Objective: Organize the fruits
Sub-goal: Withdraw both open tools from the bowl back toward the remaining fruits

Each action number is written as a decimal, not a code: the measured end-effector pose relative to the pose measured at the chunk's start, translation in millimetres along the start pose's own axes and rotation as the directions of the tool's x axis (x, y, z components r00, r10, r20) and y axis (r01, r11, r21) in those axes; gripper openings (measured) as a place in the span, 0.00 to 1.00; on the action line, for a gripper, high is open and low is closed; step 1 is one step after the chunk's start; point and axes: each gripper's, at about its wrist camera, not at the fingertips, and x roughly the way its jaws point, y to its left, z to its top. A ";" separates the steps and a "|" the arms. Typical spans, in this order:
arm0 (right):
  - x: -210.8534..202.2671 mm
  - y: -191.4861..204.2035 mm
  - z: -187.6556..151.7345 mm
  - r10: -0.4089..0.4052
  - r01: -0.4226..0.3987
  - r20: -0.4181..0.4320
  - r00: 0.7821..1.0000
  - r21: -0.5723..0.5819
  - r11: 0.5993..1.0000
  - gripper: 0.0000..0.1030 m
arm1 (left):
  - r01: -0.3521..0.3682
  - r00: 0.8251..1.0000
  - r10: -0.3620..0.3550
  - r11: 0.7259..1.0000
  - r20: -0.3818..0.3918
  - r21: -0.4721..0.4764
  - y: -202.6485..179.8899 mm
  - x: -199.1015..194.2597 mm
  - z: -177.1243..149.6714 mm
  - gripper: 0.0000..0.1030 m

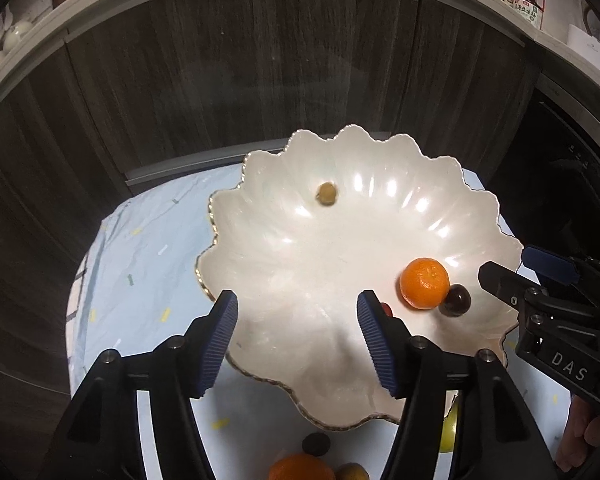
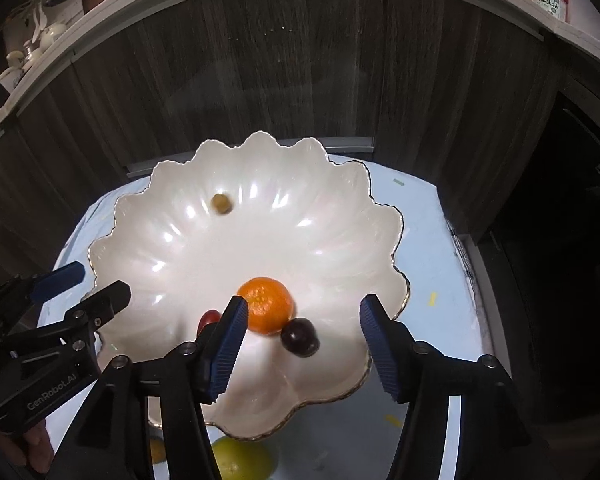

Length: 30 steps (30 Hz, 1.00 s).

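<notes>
A white scalloped bowl [image 1: 300,248] [image 2: 260,248] with a gold rim stands on a light blue cloth. In it lie a mandarin [image 1: 424,283] [image 2: 265,310], a dark round fruit [image 1: 455,299] [image 2: 299,337] touching it, a small red fruit [image 1: 387,309] [image 2: 209,319] partly hidden by a finger, and a small olive-green fruit [image 1: 326,195] [image 2: 221,203] at the far side. My left gripper [image 1: 296,308] [image 2: 102,280] hovers open over the bowl's near left, empty. My right gripper [image 2: 303,308] [image 1: 508,264] is open over the near right, above the mandarin and dark fruit, gripping neither.
More fruit lies on the cloth [image 1: 140,260] in front of the bowl: an orange [image 1: 300,468], a dark fruit [image 1: 316,443], a yellowish one [image 1: 352,472] and a green-yellow citrus [image 2: 240,460]. Dark wood cabinet fronts [image 1: 260,60] rise close behind the table. A hand [image 1: 588,440] holds the right gripper.
</notes>
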 end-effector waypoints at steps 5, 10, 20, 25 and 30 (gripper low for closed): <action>-4.1 0.7 0.5 -0.004 0.004 0.001 1.000 0.003 1.000 0.60 | -0.010 1.000 0.010 1.000 0.015 -0.005 1.0 -10.0 0.3 0.71; -15.5 2.5 -0.9 -0.007 0.007 0.018 1.000 0.006 1.000 0.62 | -0.015 0.999 0.015 1.000 0.028 -0.011 1.7 -21.5 -2.4 0.77; -36.9 8.4 -3.4 -0.005 0.005 0.047 0.999 -0.005 1.000 0.62 | -0.028 0.998 0.029 1.000 0.050 -0.008 1.8 -45.3 -8.1 0.78; -44.3 10.6 -5.8 -0.003 0.004 0.055 0.998 -0.009 1.000 0.62 | -0.031 0.998 0.031 0.999 0.058 -0.007 3.3 -55.7 -11.6 0.78; -51.4 13.4 -9.4 -0.002 0.003 0.062 0.998 -0.015 1.000 0.62 | -0.031 0.998 0.031 1.000 0.061 -0.007 4.1 -62.3 -15.0 0.78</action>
